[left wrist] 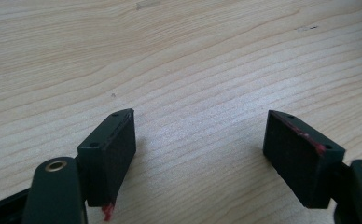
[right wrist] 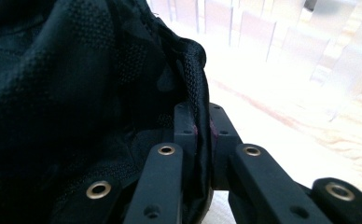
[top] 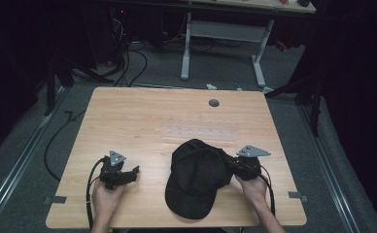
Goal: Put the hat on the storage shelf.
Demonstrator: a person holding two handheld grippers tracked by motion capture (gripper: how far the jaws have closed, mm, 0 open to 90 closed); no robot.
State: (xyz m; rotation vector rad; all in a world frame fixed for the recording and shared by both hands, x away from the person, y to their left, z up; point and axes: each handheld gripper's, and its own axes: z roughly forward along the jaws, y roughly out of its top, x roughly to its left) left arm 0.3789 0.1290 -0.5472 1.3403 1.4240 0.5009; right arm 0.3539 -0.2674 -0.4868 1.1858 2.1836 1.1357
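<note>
A black baseball cap (top: 196,177) lies on the wooden table (top: 143,121), brim toward the near edge. My right gripper (top: 231,162) is at the cap's right rear side and is shut on its fabric edge. In the right gripper view the jaws pinch a fold of the cap (right wrist: 76,93) at my right gripper (right wrist: 198,122). My left gripper (top: 133,172) rests low over bare wood to the left of the cap, a short way from it. In the left gripper view my left gripper (left wrist: 200,140) stands open with nothing between its pads (left wrist: 116,149).
A small grey round cap (top: 214,103) sits in the table near the far edge. Beyond the table, on the floor, are cables (top: 128,58) and the white legs of another desk (top: 186,48). Bare wood spreads across the far half.
</note>
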